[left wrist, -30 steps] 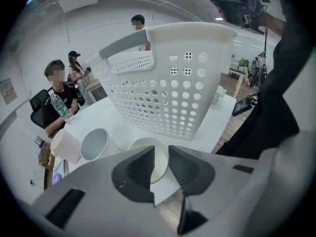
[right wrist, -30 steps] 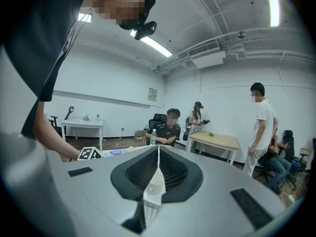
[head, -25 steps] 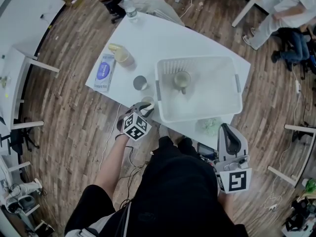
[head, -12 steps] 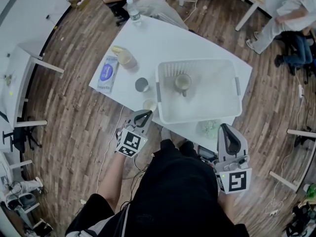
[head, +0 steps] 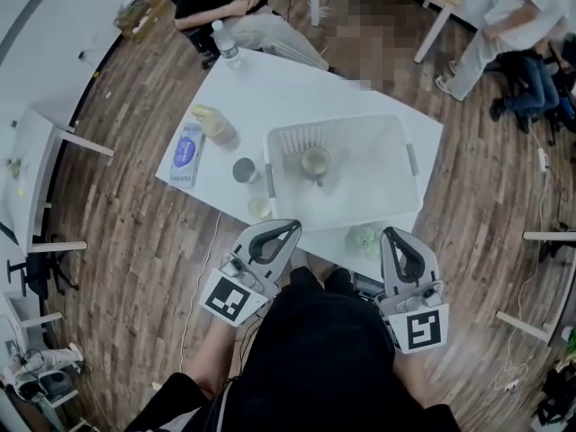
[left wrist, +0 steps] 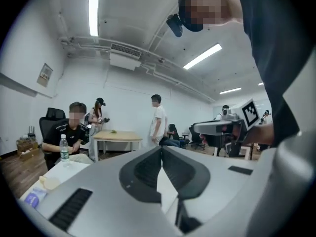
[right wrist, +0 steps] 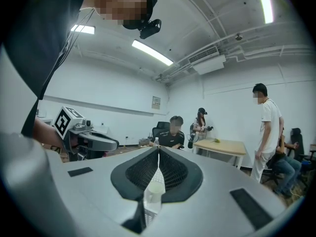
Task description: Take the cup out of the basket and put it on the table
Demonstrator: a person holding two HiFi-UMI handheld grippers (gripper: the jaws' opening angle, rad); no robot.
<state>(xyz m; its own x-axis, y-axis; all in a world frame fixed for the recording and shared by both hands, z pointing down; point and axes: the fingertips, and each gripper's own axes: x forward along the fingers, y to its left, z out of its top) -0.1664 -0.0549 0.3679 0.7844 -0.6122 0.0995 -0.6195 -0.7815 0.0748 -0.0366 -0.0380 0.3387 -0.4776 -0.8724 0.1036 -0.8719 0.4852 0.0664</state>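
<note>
A pale cup (head: pixel 315 162) with a handle stands inside the white plastic basket (head: pixel 387 187) on the white table (head: pixel 297 84). It sits in the basket's left half. Both grippers are held low, close to the person's body, short of the table's near edge. My left gripper (head: pixel 296 228) is shut and empty, its jaws meeting at the tips (left wrist: pixel 161 151). My right gripper (head: pixel 390 233) is likewise shut with nothing in it (right wrist: pixel 158 151). Neither touches the basket or the cup.
Left of the basket stand a metal cup (head: pixel 243 170), a small pale cup (head: pixel 259 207), a jar (head: pixel 214 124), a blue packet (head: pixel 187 147) and a water bottle (head: pixel 222 41). A greenish crumpled thing (head: pixel 364 238) lies at the near edge. People sit and stand around the room.
My left gripper has drawn back from the table's near edge by the small pale cup toward the body, and its jaws have closed. The right gripper has stayed about where it was.
</note>
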